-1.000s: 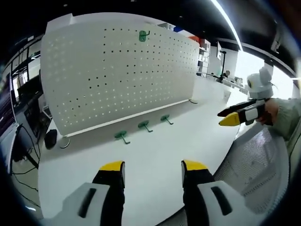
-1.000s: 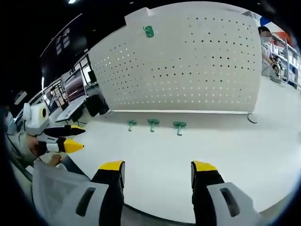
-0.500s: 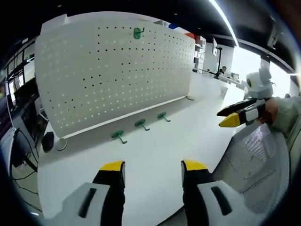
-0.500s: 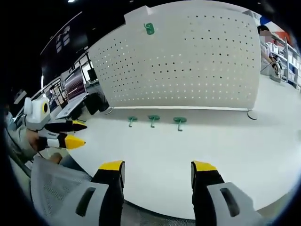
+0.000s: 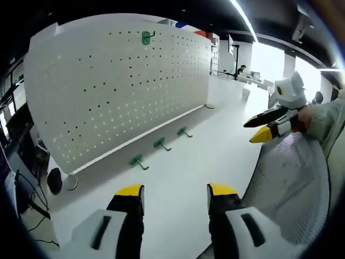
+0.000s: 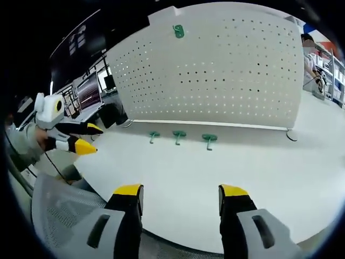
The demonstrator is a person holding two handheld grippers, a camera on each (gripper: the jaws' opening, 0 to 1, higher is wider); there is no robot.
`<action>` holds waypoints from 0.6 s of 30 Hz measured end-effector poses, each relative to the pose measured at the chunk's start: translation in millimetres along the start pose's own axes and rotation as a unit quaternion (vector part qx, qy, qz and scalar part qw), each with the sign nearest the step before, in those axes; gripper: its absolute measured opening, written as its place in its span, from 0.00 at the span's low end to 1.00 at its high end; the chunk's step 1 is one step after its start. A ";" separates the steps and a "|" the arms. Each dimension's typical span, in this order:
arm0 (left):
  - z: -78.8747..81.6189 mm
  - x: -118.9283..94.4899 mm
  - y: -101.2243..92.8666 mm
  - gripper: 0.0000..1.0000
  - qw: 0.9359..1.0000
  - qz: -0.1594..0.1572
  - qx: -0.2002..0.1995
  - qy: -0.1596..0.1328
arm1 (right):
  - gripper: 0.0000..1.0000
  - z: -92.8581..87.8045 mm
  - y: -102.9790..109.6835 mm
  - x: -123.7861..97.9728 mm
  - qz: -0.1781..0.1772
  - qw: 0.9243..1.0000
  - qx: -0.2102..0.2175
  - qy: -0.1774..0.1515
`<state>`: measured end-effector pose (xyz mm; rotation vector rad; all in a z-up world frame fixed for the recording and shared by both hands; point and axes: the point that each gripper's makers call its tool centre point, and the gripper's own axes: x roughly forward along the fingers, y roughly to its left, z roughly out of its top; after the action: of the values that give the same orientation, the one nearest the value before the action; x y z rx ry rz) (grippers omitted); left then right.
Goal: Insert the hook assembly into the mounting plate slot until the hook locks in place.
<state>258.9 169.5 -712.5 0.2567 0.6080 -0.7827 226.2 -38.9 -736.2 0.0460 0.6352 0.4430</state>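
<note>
both my left gripper point(image 5: 175, 197) and right gripper point(image 6: 180, 197) gape wide and empty, well short of three green hooks point(image 6: 179, 134) lying below the pegboard point(image 6: 215, 75); they look light, stiff plastic, so i'd pinch one by its shank.

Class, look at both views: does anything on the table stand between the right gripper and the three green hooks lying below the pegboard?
Nothing visible does. Bare white table lies between the open right gripper and the three green hooks below the pegboard.
</note>
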 end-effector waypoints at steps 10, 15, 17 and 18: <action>11.5 5.5 18.0 0.51 0.996 -0.004 0.090 0.021 | 0.54 -4.9 2.6 4.1 0.006 1.000 -0.006 0.009; 9.1 15.7 26.0 0.49 0.993 -0.018 0.106 0.042 | 0.54 -6.4 3.0 5.7 0.009 1.000 -0.003 0.010; 5.1 20.8 31.3 0.45 0.990 -0.021 0.124 0.055 | 0.54 -6.8 2.6 6.2 0.010 1.000 0.000 0.011; 2.6 22.9 34.8 0.46 0.989 -0.020 0.131 0.063 | 0.54 -7.1 2.7 6.4 0.010 1.000 0.001 0.011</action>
<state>297.8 179.0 -724.3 0.5401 0.6294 -0.8909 225.6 -34.5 -745.1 0.0493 0.6578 0.4628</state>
